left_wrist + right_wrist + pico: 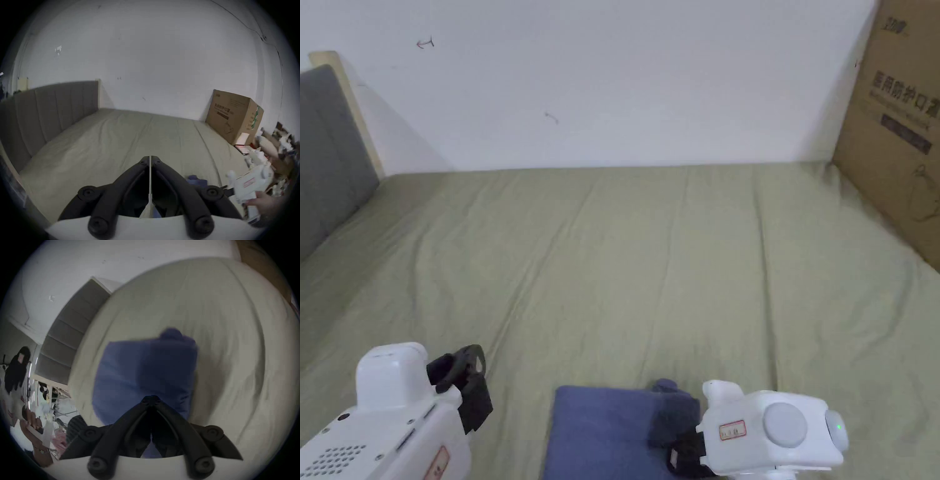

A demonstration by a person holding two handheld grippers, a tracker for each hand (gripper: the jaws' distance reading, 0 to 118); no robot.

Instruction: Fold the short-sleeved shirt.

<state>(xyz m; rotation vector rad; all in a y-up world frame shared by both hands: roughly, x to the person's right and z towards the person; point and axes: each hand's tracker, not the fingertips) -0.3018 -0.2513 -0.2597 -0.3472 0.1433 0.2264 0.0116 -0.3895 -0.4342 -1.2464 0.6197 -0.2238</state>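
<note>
both claws, left gripper (150, 158) and right gripper (151, 398), sit pinched together, empty; shirt (600, 431) looks folded, so just smooth that bump.

Blue short-sleeved shirt (600, 431), folded into a compact rectangle, flat on the olive-green bed sheet (650, 269).

In the head view, the folded blue shirt (600, 431) runs off the bottom edge, its right part hidden behind the right gripper (682, 455). The right gripper view is motion-blurred, so the shirt's edges beyond the fingers (146, 402) smear.
</note>
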